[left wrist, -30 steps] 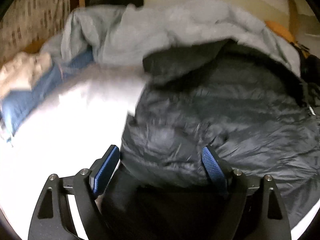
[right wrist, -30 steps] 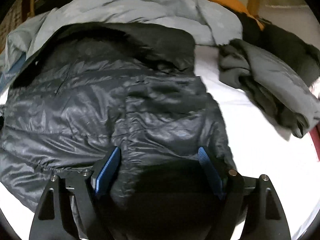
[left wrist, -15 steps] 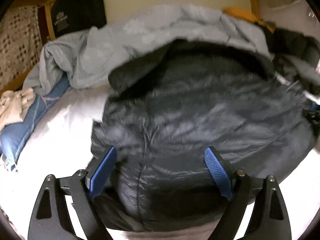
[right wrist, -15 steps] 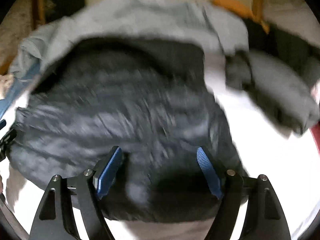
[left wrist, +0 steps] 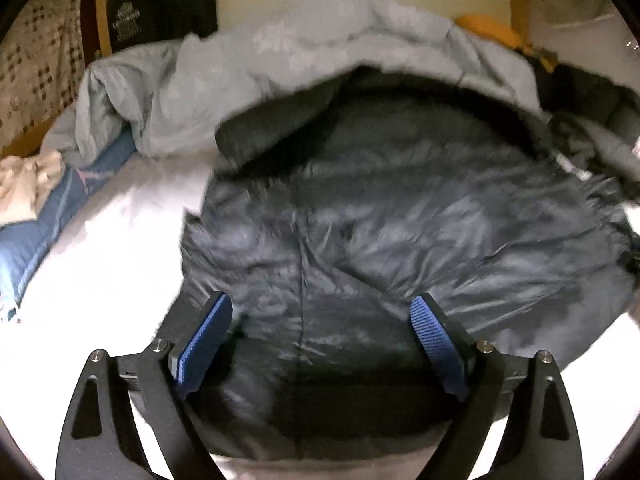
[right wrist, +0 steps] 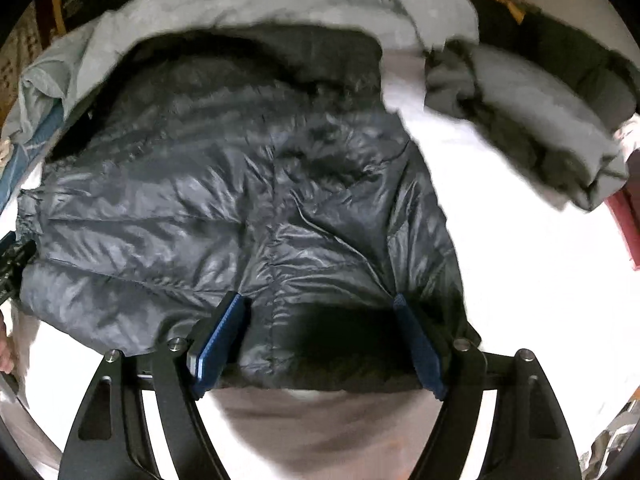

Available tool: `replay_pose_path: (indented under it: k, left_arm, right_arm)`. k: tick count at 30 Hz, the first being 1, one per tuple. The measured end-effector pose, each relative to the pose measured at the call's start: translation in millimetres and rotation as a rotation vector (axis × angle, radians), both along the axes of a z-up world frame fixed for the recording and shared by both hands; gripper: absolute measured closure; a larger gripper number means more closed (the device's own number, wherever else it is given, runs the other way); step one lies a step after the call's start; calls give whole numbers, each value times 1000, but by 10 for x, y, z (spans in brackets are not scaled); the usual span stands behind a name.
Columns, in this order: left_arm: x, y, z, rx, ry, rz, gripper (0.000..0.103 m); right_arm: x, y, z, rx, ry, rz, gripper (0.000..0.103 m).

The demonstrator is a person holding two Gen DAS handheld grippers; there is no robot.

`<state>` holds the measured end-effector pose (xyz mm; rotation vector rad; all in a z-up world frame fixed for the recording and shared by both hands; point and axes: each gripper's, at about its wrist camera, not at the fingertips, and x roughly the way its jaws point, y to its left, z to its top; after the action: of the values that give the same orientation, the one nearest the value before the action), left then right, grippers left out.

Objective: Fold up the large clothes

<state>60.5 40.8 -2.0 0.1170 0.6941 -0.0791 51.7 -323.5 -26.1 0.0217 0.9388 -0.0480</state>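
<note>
between the blue pads of the left tongs (left wrist: 322, 344) lies the near hem of the dark quilted jacket (left wrist: 400, 216), and those pads now stand wider than a second ago, with no pinch on the cloth; the spread has all but settled. the right tongs (right wrist: 320, 344) also stand wide, straddling the jacket's near edge without pressing it, much as they did a second ago. since then both views have drawn back a little, so more of the garment shows ahead of each pair of tongs. that suggests a fold has just been laid down and let go, and the next step is likely a fresh grasp for another fold. the jacket lies on the white bed sheet (right wrist: 520, 280), directly ahead of both tongs, spread fairly flat, shiny and puffy with stitched channels, a seam running away from the tongs, its far end darker and doubled over. beyond it is a heap of pale grey bedding (left wrist: 320, 52); ahead and to the right of the right tongs sits a crumpled grey garment (right wrist: 532, 120), apart from the jacket.
</note>
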Motion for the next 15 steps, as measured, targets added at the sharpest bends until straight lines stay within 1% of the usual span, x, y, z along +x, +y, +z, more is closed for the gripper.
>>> replay_pose_path:
  k: [1, 2, 4, 5, 6, 8, 10, 11, 13, 14, 15]
  left_arm:
    - [-61, 9, 112, -12, -26, -14, 12]
    - [-94, 21, 196, -36, -32, -32, 12]
    - [-132, 76, 316, -92, -16, -49, 12]
    - [-166, 107, 360, -108, -19, -49, 12]
    - [-211, 117, 395, -107, -29, -57, 13]
    - [-301, 96, 420, -61, -62, -77, 14]
    - [-433, 99, 355, -13, -115, -77, 15]
    - [-487, 113, 289, 1, -114, -84, 17]
    - [-577, 117, 181, -7, -66, -137, 21]
    - [-615, 102, 156, 0, -57, -160, 21]
    - [-649, 74, 141, 25, -59, -173, 21]
  right_arm:
    - [-44, 30, 66, -14, -40, 16, 25]
    - [-100, 81, 156, -44, -98, 33, 25]
    - [-200, 180, 286, -102, -188, 60, 25]
    - [-255, 237, 343, -113, -222, 91, 25]
    - [-281, 264, 370, -103, -232, 116, 25]
    - [-337, 315, 423, -63, -247, 172, 25]
    - [-363, 372, 442, -70, -252, 199, 25]
    - [-379, 400, 438, -88, -249, 210, 25]
    - [-395, 451, 403, -118, -230, 234, 25]
    - [-412, 481, 380, -128, -215, 251, 25]
    - [-435, 509, 357, -136, -203, 267, 25]
